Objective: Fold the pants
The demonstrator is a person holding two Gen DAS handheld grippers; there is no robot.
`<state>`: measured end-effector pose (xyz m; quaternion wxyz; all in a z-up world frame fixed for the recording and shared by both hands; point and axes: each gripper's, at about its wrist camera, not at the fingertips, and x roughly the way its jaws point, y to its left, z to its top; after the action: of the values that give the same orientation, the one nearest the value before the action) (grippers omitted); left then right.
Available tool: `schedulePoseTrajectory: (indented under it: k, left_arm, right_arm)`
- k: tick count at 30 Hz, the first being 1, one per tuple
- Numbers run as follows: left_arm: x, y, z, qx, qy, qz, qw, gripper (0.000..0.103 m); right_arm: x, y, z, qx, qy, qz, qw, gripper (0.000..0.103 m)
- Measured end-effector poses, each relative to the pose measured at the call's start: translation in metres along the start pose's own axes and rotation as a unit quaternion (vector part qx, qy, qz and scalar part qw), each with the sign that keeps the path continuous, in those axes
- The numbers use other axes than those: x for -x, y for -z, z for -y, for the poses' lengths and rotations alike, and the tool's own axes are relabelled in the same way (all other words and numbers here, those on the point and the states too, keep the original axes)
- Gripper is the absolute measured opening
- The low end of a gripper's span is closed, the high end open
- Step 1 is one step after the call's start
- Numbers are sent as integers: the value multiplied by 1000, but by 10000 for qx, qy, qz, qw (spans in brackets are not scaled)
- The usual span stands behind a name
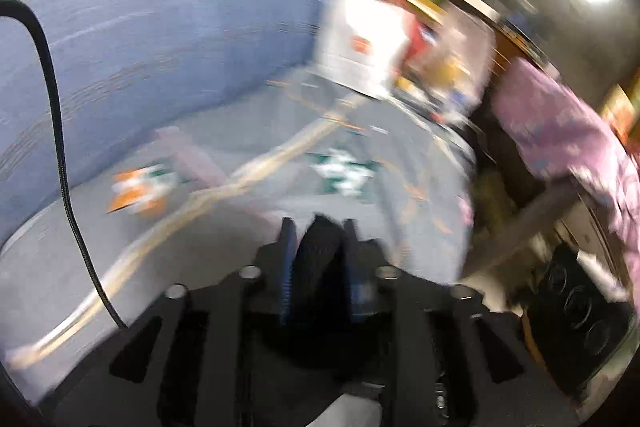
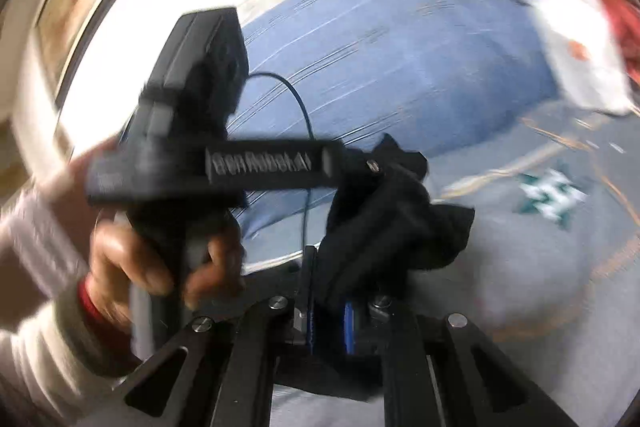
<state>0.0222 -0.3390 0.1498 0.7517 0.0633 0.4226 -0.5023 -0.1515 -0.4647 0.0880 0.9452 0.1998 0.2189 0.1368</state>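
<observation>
The black pants [image 1: 316,255] show as a bunched dark fold. My left gripper [image 1: 319,229] is shut on that fold, and its two fingers stand close on either side of it. In the right wrist view, a hand [image 2: 132,259] in a white sleeve holds the left gripper [image 2: 376,167], which crosses the frame with its tip buried in the pants [image 2: 392,219]. My right gripper [image 2: 330,279] is shut on a lower part of the same cloth. The fabric hides its right finger. Both views are blurred.
A grey bedspread [image 1: 240,131] with green and orange prints lies below. Behind it is a blue surface [image 1: 160,27]. A white bag [image 1: 360,39] and clutter sit at the far end, with purple cloth [image 1: 560,131] on the right. A black cable [image 1: 60,147] hangs on the left.
</observation>
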Motion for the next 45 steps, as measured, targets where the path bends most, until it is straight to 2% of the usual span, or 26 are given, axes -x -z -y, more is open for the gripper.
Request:
schedulePoseTrajectory:
  k: [2, 3, 4, 6, 7, 9, 11, 13, 15, 16, 19, 22, 23, 24, 25, 26, 31, 34, 37, 39, 41, 45]
  left_arm:
    - [29, 18, -34, 335, -375, 149, 9986, 57]
    - [42, 31, -49, 548, -524, 188, 9969, 59]
    - [50, 41, -61, 731, -601, 188, 9953, 59]
    - [66, 67, -83, 1062, -686, 104, 9919, 59]
    - [71, 76, -88, 1145, -733, 104, 9907, 59]
    - [82, 95, -94, 1285, -832, 137, 9881, 61]
    - [85, 109, -96, 1371, -803, 129, 9872, 61]
    - [86, 123, -90, 1423, -734, 157, 9870, 61]
    - [81, 133, -83, 1499, -756, 204, 9856, 63]
    - [76, 136, -80, 1544, -820, 186, 9844, 68]
    - [53, 140, -71, 1637, -922, 29, 9822, 69]
    - [33, 145, -69, 1832, -895, -18, 9790, 69]
    - [28, 147, -69, 1902, -908, -38, 9775, 66]
    - [24, 147, -68, 2024, -906, -21, 9751, 57]
    - [23, 147, -66, 2070, -895, -27, 9742, 32]
    - [23, 146, -61, 2065, -854, -66, 9747, 19]
    - [49, 147, -32, 1878, -860, 176, 9783, 17]
    - [52, 156, -37, 2085, -1160, 211, 9709, 17]
    - [38, 166, -56, 2404, -1421, 92, 9602, 17]
    - [35, 170, -58, 2398, -1488, 121, 9593, 17]
    - [40, 169, -52, 2281, -1612, 185, 9600, 18]
    - [58, 173, -47, 2119, -1880, 335, 9585, 20]
  right_arm:
    - [-39, 11, -20, 169, -199, -377, 9989, 17]
    - [-60, 19, -26, 159, -300, -696, 9970, 23]
    - [-81, 27, -30, 84, -389, -1109, 9930, 38]
    - [-101, 41, -39, -23, -501, -1681, 9845, 42]
    - [-102, 45, -45, 49, -552, -1787, 9823, 42]
    - [-86, 45, -52, 228, -887, -1752, 9803, 43]
    - [-70, 39, -49, 210, -958, -1628, 9818, 50]
    - [-45, 26, -30, 71, -784, -1303, 9883, 51]
    - [-36, 18, -18, 20, -528, -1180, 9916, 51]
    - [-33, 17, -15, 30, -404, -1167, 9923, 51]
    - [-40, 14, 4, -163, 121, -1221, 9923, 51]
    - [-50, 18, 20, -416, 158, -1268, 9909, 51]
    - [-57, 19, 22, -455, 197, -1303, 9902, 51]
    - [-57, 22, 23, -476, 217, -1318, 9899, 51]
    - [-58, 23, 25, -496, 223, -1300, 9900, 51]
    - [-52, 23, 24, -487, 235, -1281, 9903, 51]
    - [-43, 12, 12, -253, 138, -1078, 9937, 51]
    - [-52, 13, 1, -46, 102, -1182, 9929, 51]
    - [-80, 21, -6, -13, 157, -1363, 9905, 51]
    - [-99, 28, -8, -28, 250, -1577, 9872, 51]
    - [-102, 29, -18, 305, 479, -1554, 9862, 51]
    - [-95, 22, -37, 528, 355, -1540, 9860, 51]
